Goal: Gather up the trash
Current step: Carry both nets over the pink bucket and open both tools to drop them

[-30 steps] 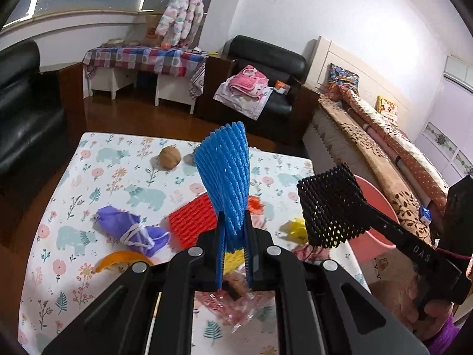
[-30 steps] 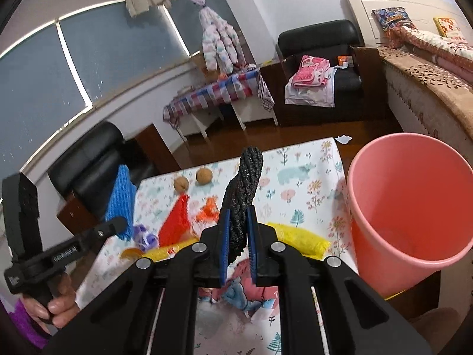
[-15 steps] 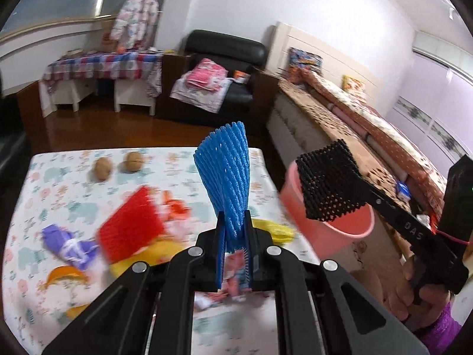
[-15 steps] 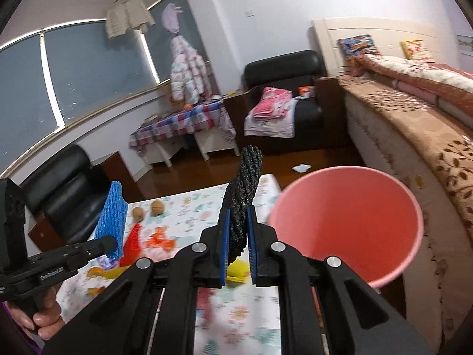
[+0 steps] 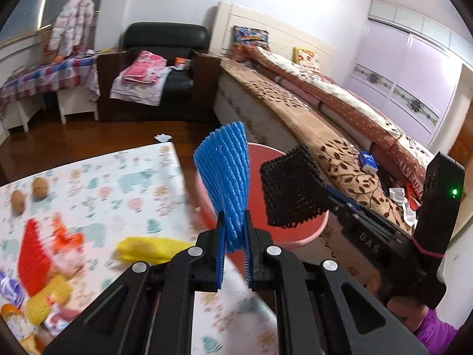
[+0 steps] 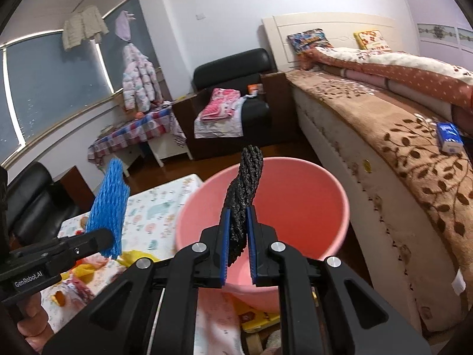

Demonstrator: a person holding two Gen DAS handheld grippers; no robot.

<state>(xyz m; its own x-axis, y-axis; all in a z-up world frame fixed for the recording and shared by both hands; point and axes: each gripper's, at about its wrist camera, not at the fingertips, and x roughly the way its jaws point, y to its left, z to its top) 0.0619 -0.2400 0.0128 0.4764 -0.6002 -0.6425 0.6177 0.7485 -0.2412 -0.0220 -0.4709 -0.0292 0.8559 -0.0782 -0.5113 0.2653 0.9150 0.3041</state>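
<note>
My left gripper is shut on a blue foam net and holds it upright over the table's right edge, just left of the pink bucket. My right gripper is shut on a black foam net and holds it above the pink bucket. The black net shows over the bucket in the left wrist view. The blue net shows at left in the right wrist view.
On the patterned tablecloth lie a red foam net, a yellow bag, wrappers and two brown round fruits. A bed runs along the right, close to the bucket. A black armchair stands behind.
Both grippers have swung right, away from the table's middle toward the pink bucket. The black net is now over the bucket's mouth, the blue net beside it. Both stay gripped.
</note>
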